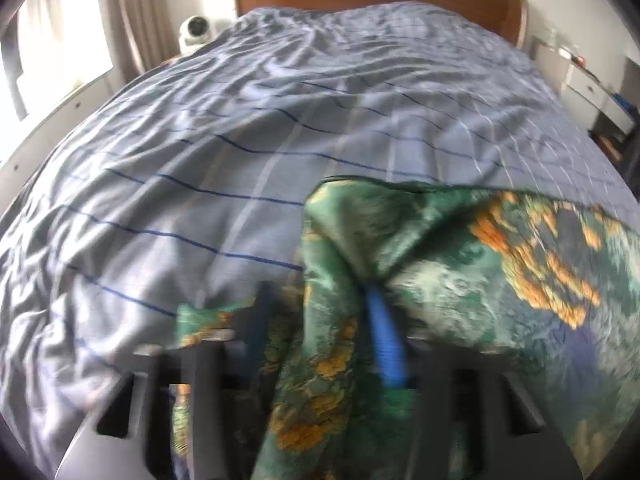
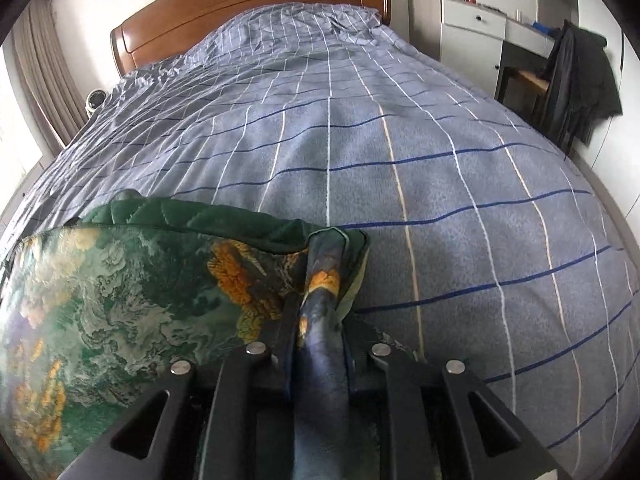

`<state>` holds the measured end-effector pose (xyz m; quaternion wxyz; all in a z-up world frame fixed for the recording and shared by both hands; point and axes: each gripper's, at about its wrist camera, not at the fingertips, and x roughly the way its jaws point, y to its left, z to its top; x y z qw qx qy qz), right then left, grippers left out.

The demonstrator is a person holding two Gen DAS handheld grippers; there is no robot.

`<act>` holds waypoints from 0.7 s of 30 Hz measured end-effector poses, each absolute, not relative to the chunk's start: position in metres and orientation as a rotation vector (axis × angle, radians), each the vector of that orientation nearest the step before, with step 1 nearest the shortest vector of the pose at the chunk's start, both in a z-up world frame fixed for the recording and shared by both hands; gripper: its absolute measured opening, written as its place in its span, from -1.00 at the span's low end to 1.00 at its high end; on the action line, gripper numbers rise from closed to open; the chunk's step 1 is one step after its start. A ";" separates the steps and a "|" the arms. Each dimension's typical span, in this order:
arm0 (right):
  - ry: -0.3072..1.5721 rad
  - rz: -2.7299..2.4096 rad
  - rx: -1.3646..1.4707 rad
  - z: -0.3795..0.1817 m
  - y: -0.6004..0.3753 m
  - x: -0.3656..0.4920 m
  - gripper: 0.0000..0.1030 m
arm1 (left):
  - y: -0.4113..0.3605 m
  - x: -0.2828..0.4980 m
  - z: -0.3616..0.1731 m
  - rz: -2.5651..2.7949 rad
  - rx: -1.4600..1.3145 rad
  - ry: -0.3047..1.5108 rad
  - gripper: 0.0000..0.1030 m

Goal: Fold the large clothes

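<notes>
A large green garment (image 1: 460, 272) with orange and pale print lies on the blue checked bed cover (image 1: 200, 160). In the blurred left wrist view my left gripper (image 1: 322, 320) stands open. A hanging strip of the garment lies loose between its dark finger and its blue pad (image 1: 384, 340). In the right wrist view the same garment (image 2: 120, 300) spreads to the left, its quilted dark green lining (image 2: 200, 216) showing along the far edge. My right gripper (image 2: 318, 316) is shut on a bunched fold at the garment's right corner, low over the bed cover (image 2: 440, 200).
A wooden headboard (image 2: 240, 12) stands at the far end of the bed. To the right are a white dresser (image 2: 472, 28) and a chair with a dark jacket (image 2: 576, 80). A small white fan (image 1: 194, 32) and curtains (image 2: 44, 80) are on the window side.
</notes>
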<state>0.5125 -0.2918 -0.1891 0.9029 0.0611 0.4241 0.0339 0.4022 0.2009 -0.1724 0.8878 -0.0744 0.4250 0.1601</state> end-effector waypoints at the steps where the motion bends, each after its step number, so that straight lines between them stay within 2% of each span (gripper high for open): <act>1: 0.888 0.065 0.132 -0.184 -0.295 0.513 -0.50 | 0.206 0.397 -0.161 0.327 -0.177 0.871 0.72; 2: 0.895 0.053 0.133 -0.178 -0.298 0.512 -0.26 | 0.210 0.393 -0.154 0.316 -0.194 0.851 0.83; 3: 0.896 0.041 0.131 -0.172 -0.300 0.511 0.26 | 0.213 0.387 -0.146 0.306 -0.209 0.828 0.83; 5: 0.885 0.034 0.140 -0.155 -0.307 0.506 0.70 | 0.220 0.376 -0.128 0.293 -0.244 0.791 0.85; 10: 0.771 0.015 0.094 -0.105 -0.314 0.482 0.70 | 0.231 0.344 -0.100 0.272 -0.290 0.715 0.90; 14: 0.727 0.119 0.042 -0.075 -0.297 0.447 0.70 | 0.219 0.318 -0.093 0.240 -0.222 0.691 0.93; 21: 0.731 0.283 0.001 -0.079 -0.248 0.372 0.70 | 0.197 0.271 -0.109 0.192 -0.220 0.725 0.93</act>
